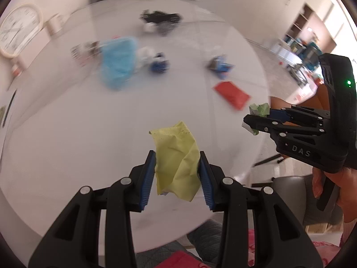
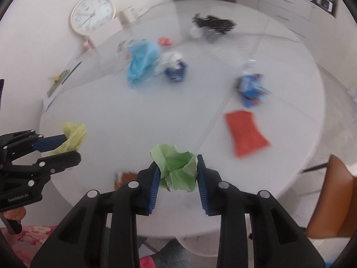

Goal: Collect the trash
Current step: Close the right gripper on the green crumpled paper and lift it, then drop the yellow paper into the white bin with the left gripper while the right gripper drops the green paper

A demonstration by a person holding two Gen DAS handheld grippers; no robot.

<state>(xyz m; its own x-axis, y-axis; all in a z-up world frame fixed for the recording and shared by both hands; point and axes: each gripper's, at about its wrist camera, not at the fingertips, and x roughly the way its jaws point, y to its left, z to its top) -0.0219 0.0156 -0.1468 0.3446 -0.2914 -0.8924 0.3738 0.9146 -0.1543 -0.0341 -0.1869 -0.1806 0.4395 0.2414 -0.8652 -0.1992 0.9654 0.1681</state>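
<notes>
Above white table (image 1: pixel 67 145): left gripper (image 1: pixel 177 169) pitched down, clamped yellow paper (image 1: pixel 176 160); right gripper (image 2: pixel 178 174), at its 3 o'clock, pinched green paper (image 2: pixel 176 167).

Two grippers: the left gripper (image 1: pixel 177 172) and the right gripper (image 2: pixel 178 174); two balls of crumpled paper, one yellow paper (image 1: pixel 176 160) and one green paper (image 2: pixel 176 169); on the one round white surface (image 2: pixel 133 116) lie one red packet (image 2: pixel 245 131), one light blue bag (image 2: pixel 140 60), two dark blue wrappers, one black blurry heap (image 2: pixel 212 25); one clock (image 2: pixel 92 14).
</notes>
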